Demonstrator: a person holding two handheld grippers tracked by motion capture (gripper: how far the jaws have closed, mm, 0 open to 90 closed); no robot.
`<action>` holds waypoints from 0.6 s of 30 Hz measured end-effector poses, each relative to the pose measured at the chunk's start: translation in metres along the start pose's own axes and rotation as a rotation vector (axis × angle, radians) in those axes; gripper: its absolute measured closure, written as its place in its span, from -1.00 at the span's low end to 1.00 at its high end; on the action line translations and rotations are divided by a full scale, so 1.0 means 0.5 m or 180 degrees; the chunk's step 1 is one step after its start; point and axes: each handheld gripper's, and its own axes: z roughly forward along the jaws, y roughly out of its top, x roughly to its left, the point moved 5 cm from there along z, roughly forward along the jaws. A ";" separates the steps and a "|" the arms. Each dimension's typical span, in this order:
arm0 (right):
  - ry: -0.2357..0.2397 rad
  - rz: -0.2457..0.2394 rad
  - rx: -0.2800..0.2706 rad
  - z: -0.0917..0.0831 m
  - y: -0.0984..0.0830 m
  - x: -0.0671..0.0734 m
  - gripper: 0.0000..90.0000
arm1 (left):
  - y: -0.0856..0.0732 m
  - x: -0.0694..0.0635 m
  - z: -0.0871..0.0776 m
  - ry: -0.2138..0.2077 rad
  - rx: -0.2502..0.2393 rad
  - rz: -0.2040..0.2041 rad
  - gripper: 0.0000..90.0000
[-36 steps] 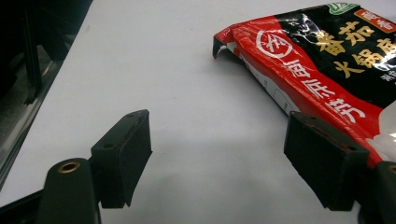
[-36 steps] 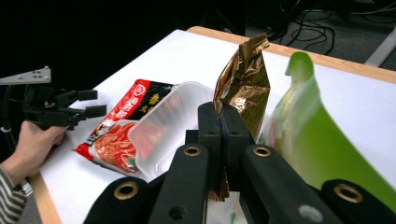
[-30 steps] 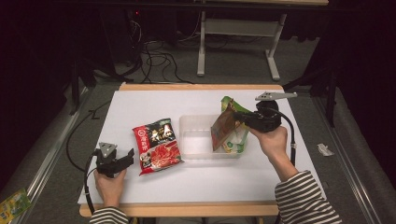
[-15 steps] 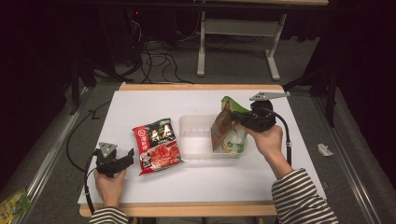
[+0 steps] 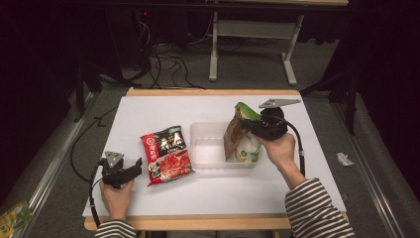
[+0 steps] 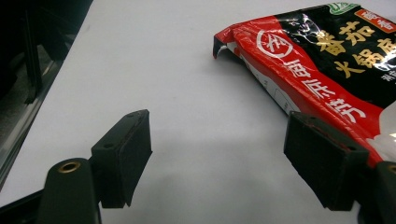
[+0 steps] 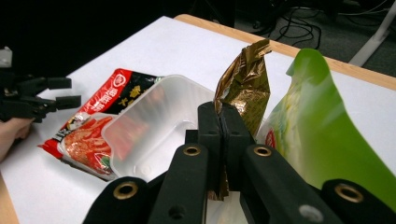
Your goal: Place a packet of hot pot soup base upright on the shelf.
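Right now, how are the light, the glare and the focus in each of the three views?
High view: table bright, surroundings dark, picture slightly soft. Left gripper view: glare on the glossy red packet, near pads soft. Right gripper view: brown packet glints, green packet close and blurred.

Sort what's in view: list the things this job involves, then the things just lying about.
In the job:
right gripper, shut on the brown packet
green packet
clear tray
red packet
left gripper, open

Lying about:
yellow wrapper on the floor
paper scrap
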 end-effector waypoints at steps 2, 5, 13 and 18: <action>-0.0014 -0.0031 0.0023 0.005 -0.002 0.003 1.00 | 0.000 0.000 0.000 0.0000 -0.0001 -0.0003 -0.47; -0.0017 -0.0058 0.0053 0.013 -0.005 0.004 1.00 | 0.000 0.000 0.000 0.0003 0.0000 0.0003 -0.47; -0.0046 -0.0108 0.0087 0.025 -0.007 0.006 0.99 | 0.000 0.000 0.000 0.0001 0.0002 0.0001 -0.47; -0.0086 -0.0143 0.0051 0.024 -0.007 0.005 0.93 | 0.000 0.000 0.001 -0.0011 0.0010 -0.0005 -0.47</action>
